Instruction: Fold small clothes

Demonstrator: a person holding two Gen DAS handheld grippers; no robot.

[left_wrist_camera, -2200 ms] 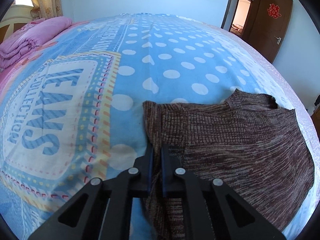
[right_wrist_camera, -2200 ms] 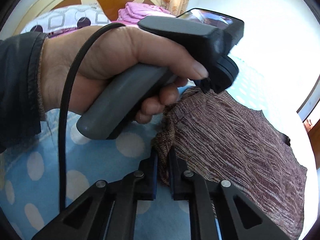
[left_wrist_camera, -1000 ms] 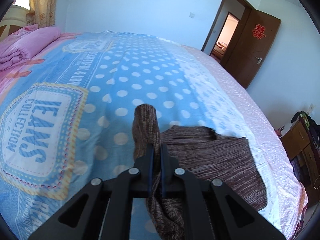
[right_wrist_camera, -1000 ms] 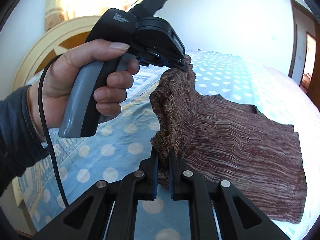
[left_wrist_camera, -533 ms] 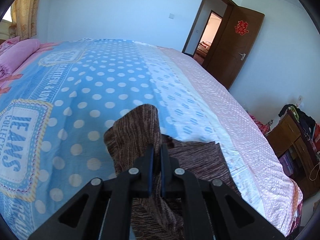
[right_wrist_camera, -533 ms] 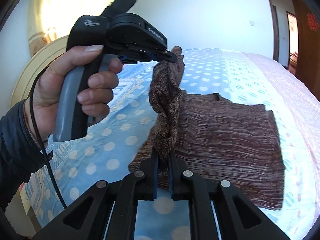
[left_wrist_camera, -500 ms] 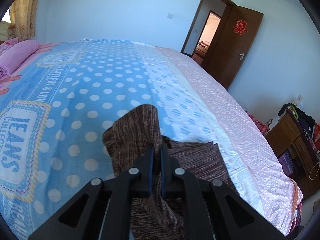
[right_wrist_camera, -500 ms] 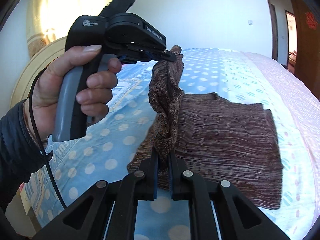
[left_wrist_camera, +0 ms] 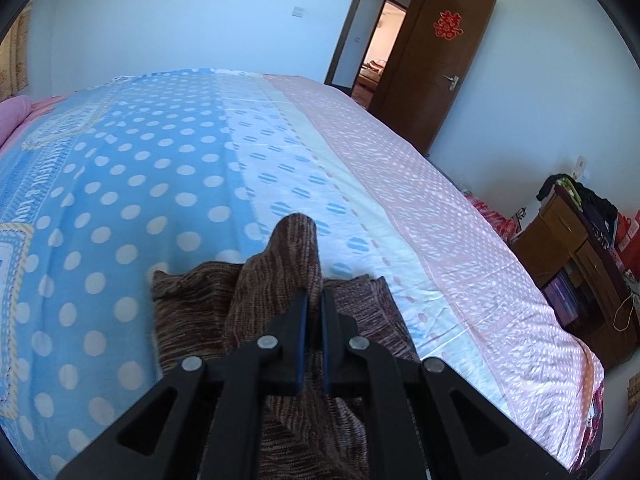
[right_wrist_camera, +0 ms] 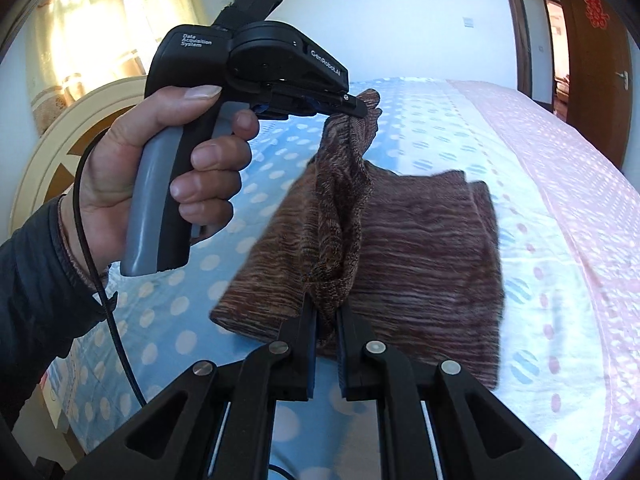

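A brown knit sweater (right_wrist_camera: 420, 248) lies on the bed, with one edge lifted off it. My left gripper (left_wrist_camera: 313, 300) is shut on a raised fold of the sweater (left_wrist_camera: 288, 276). In the right wrist view the left gripper (right_wrist_camera: 358, 110) holds that corner high in a person's hand. My right gripper (right_wrist_camera: 326, 316) is shut on the near end of the same lifted edge. The lifted part hangs as a fold between the two grippers, over the flat part of the sweater.
The bed (left_wrist_camera: 160, 168) has a blue polka-dot sheet with a pink band (left_wrist_camera: 440, 216) on the right. A brown door (left_wrist_camera: 440, 60) stands open at the back. A wooden cabinet (left_wrist_camera: 580, 264) with clothes on it stands right of the bed. The headboard (right_wrist_camera: 60, 152) is at left.
Both grippers have lifted the sweater's left edge off the bed and carried it rightward over the rest of the garment. The views have swung toward the door side.
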